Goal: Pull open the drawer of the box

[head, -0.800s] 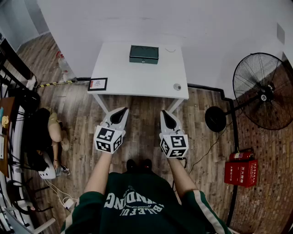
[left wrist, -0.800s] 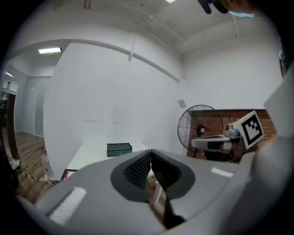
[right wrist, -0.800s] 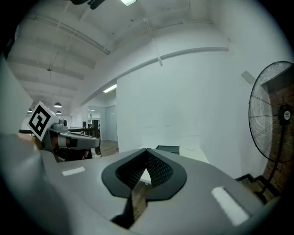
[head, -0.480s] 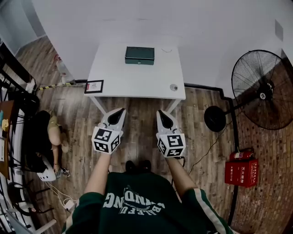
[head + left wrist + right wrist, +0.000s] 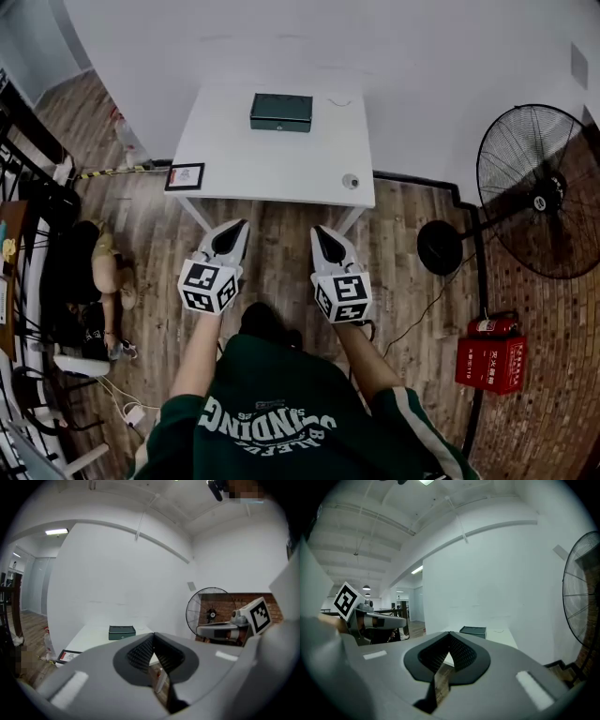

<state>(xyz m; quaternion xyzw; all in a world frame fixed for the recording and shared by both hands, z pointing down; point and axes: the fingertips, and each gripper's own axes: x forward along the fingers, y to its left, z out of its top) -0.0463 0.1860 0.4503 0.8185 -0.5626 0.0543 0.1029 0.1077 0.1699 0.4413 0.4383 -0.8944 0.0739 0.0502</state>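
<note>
Jaws together and empty, left gripper (image 5: 241,224) and right gripper (image 5: 317,231) hover before the white tabletop (image 5: 281,161), whose dark green rectangular box (image 5: 281,112), seemingly closed, sits near its far edge.

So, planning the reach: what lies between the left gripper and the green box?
In the head view, only wood floor, then bare white tabletop, separates the left gripper from the green box; nothing stands in that stretch.

On table (image 5: 272,169), box (image 5: 281,112); fan (image 5: 539,200) at right.
</note>
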